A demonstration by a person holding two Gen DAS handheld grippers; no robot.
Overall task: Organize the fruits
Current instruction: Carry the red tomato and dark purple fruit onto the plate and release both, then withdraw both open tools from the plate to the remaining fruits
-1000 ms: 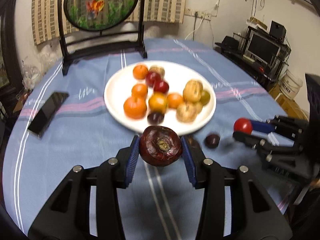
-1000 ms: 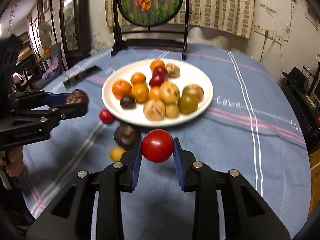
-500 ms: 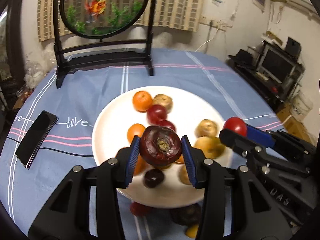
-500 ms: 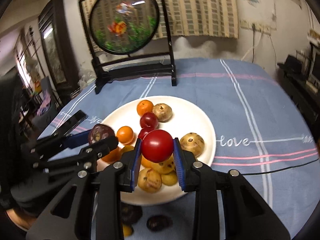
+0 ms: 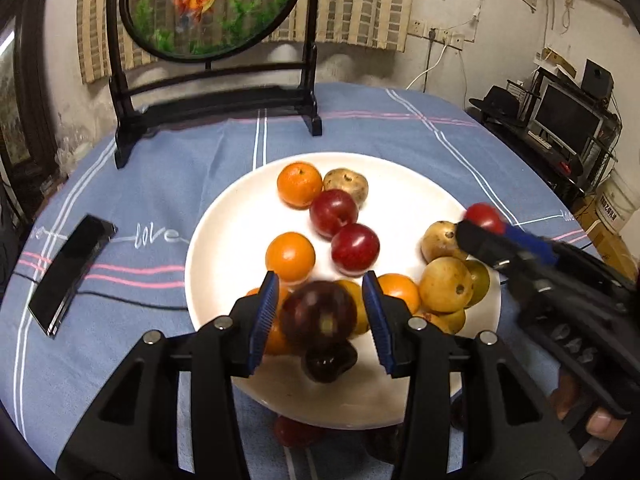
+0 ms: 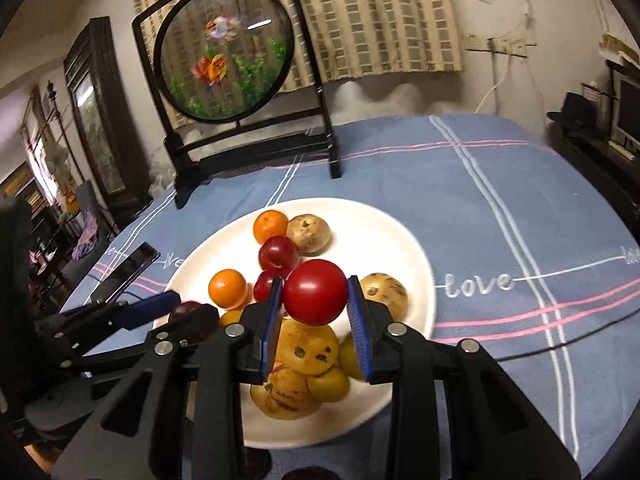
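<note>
A white plate (image 5: 240, 216) on the blue tablecloth holds oranges, red plums, yellow-brown fruits and a dark plum. My left gripper (image 5: 320, 312) is over the plate's near side, its jaws spread. A dark purple fruit (image 5: 318, 314), blurred, sits between them with gaps on both sides, above the piled fruit. My right gripper (image 6: 316, 308) is shut on a red tomato (image 6: 315, 292) and holds it above the plate (image 6: 400, 248). In the left wrist view the right gripper (image 5: 486, 226) reaches in from the right with the tomato (image 5: 484, 216).
A black phone (image 5: 72, 268) lies left of the plate. A round framed goldfish screen (image 5: 216, 8) on a black stand stands at the back of the table. Loose dark and red fruits (image 5: 296, 430) lie on the cloth at the plate's near edge.
Both grippers moved forward over the plate. My left gripper's jaws have opened and the dark purple fruit has come loose and is dropping. The right still grips the tomato.
</note>
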